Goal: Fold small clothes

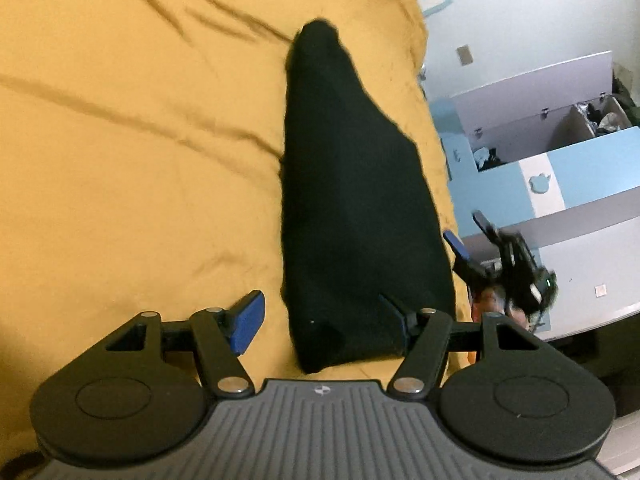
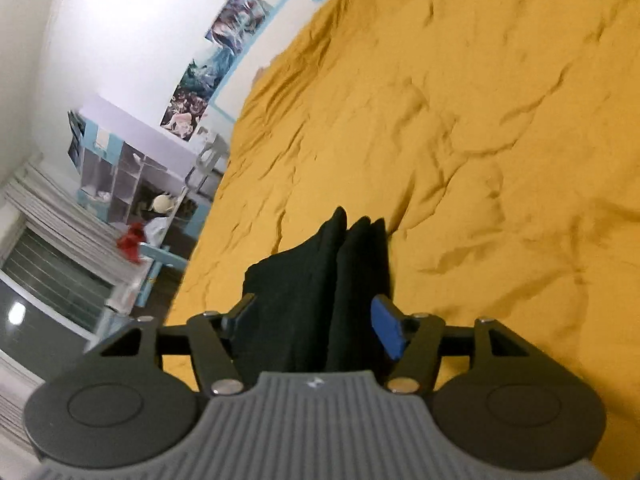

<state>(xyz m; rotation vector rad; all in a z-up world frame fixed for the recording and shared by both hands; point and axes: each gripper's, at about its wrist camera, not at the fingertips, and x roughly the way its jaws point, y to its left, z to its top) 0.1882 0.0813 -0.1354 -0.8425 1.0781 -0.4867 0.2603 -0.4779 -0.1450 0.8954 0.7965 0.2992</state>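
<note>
Lying on yellow sheet (image 1: 120, 160), black garment (image 1: 352, 200), near end hidden, apparently folded.

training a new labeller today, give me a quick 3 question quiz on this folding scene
1. True or false: the black garment lies on a yellow bedspread.
2. Multiple choice: in the right wrist view, how do the pads of the right gripper stand to the garment? A) clamped tight on it B) spread apart with the cloth between them C) nowhere near it
3. Fill in: in the left wrist view, the left gripper has its jaws ____, with the near end of the garment between them.

Key:
1. True
2. B
3. open
</note>
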